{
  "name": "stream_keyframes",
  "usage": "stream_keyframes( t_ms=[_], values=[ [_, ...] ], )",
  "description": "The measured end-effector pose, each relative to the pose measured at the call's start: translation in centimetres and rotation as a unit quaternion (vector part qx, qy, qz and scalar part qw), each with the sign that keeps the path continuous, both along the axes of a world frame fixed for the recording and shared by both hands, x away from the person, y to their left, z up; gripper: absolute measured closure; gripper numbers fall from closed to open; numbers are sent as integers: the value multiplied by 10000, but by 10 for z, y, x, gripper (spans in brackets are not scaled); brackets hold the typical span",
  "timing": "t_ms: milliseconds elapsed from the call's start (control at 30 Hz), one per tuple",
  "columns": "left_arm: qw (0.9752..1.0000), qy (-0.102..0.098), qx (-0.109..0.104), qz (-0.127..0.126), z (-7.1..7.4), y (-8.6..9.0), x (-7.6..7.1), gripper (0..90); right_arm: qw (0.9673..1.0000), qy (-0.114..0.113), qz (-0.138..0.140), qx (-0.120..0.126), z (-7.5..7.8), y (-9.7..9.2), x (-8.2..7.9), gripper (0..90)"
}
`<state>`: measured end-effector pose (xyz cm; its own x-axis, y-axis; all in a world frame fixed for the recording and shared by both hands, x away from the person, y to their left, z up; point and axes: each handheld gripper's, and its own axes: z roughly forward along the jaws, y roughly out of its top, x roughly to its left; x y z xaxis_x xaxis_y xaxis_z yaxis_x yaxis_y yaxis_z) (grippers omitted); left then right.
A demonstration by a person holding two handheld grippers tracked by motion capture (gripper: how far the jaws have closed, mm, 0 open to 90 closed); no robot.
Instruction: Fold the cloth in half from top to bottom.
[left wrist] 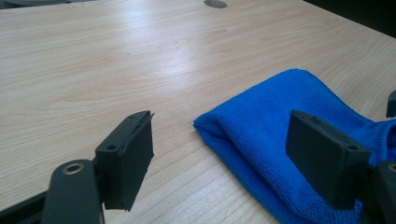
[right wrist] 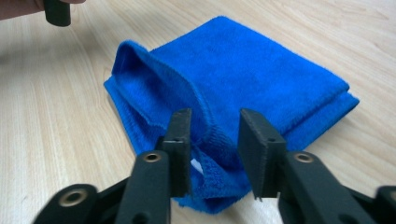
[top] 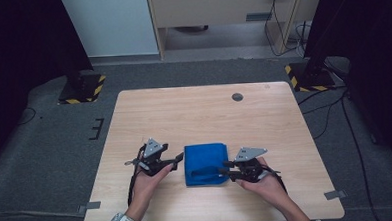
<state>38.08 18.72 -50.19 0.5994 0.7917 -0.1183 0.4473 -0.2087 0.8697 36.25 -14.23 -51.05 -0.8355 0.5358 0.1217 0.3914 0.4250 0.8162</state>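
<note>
In the high view a folded blue cloth [top: 205,163] lies on the table [top: 199,110] near its front edge, between the two grippers; the left gripper [top: 177,160] sits just off its left side, the right gripper [top: 224,171] at its right front corner. In the left gripper view the jaws stand wide apart with bare wood between them; the cloth [left wrist: 280,135] lies beside the right-hand jaw. In the right gripper view the jaws are parted around a raised cloth [right wrist: 233,88] corner, the pads not pressing on it.
</note>
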Motion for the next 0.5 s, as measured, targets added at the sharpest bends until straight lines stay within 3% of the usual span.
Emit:
stream_keyframes(
  t_ms=[333, 500],
  values=[
    [10000, 1, 73, -43, -2, -3, -1, 222, 9999, 34, -8, 142, 6, 2, -5, 523],
    [9999, 43, 117, -97, -4, -6, -2, 211, 9995, -82, -192, 216, 10, 3, -3, 446]
  ],
)
